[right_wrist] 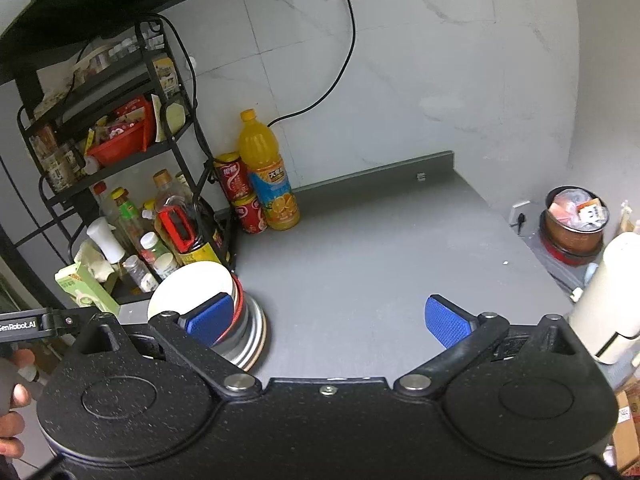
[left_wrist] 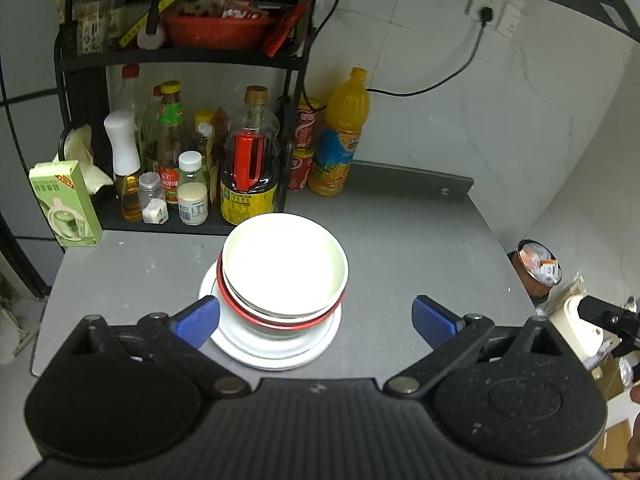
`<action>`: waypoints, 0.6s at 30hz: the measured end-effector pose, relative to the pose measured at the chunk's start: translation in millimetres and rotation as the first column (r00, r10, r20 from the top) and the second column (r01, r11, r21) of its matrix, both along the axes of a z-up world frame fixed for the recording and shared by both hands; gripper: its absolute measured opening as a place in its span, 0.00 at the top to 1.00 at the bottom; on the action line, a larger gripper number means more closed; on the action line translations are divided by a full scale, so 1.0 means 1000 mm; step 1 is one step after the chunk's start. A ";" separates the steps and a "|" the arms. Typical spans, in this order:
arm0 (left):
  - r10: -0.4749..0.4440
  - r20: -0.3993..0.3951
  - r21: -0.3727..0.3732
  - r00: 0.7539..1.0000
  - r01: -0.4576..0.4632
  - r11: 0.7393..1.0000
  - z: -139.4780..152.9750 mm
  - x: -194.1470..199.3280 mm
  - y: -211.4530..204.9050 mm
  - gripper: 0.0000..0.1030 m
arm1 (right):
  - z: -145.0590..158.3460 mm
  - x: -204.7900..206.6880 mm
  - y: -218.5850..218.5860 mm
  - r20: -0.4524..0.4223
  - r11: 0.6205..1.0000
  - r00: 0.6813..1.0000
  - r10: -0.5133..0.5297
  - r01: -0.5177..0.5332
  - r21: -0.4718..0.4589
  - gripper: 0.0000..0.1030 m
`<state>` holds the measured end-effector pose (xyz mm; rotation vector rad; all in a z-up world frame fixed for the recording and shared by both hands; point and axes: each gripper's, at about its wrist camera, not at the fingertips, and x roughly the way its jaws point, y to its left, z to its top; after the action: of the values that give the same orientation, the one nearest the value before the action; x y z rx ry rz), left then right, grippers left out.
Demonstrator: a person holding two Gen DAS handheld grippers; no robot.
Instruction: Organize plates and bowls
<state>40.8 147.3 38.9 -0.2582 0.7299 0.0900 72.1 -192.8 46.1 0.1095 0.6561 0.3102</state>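
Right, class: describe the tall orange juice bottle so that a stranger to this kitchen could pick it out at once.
Start at the black metal rack at the back left of the grey countertop. Just right of it, against the white wall, stand two stacked red cans and next to them the tall orange juice bottle. It alone has a yellow cap, bright orange contents and a blue label.

White lettering reading "GenRobot.AI" was printed on a black bar (right_wrist: 24,325) at the left edge of the right wrist view, its first letter cut off by the frame. Chinese characters were shown on the green carton (left_wrist: 64,204), on the label of the orange juice bottle (right_wrist: 269,176), on the two stacked red cans (right_wrist: 240,192) and on the yellow label of the dark sauce bottle (left_wrist: 248,184), but none could be read with certainty. A barcode was carried by the small white-capped jar (left_wrist: 193,196). No further text was legible.
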 end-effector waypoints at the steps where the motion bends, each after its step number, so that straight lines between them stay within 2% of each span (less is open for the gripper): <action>1: -0.010 0.002 0.008 1.000 0.010 1.000 0.001 -0.004 -0.003 0.01 | 0.001 -0.005 -0.001 0.005 1.000 1.000 0.000 0.000 -0.002 0.00; 4: -0.025 0.000 0.035 1.000 0.025 0.999 0.001 -0.013 -0.012 0.01 | 0.003 -0.017 -0.005 0.019 1.000 1.000 0.002 -0.002 -0.006 0.00; 13: -0.044 0.017 0.050 0.999 0.043 0.998 0.002 -0.045 -0.028 0.01 | 0.009 -0.043 -0.019 0.048 1.000 0.999 -0.010 0.011 -0.010 0.00; 18: -0.047 0.000 0.054 0.999 0.047 0.997 -0.004 -0.053 -0.033 0.01 | 0.009 -0.053 -0.023 0.062 1.000 0.998 -0.013 0.014 -0.010 0.00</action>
<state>-12.6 114.6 34.8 -0.1897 0.7313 0.0651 18.7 -215.8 55.1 0.0942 0.5952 0.2958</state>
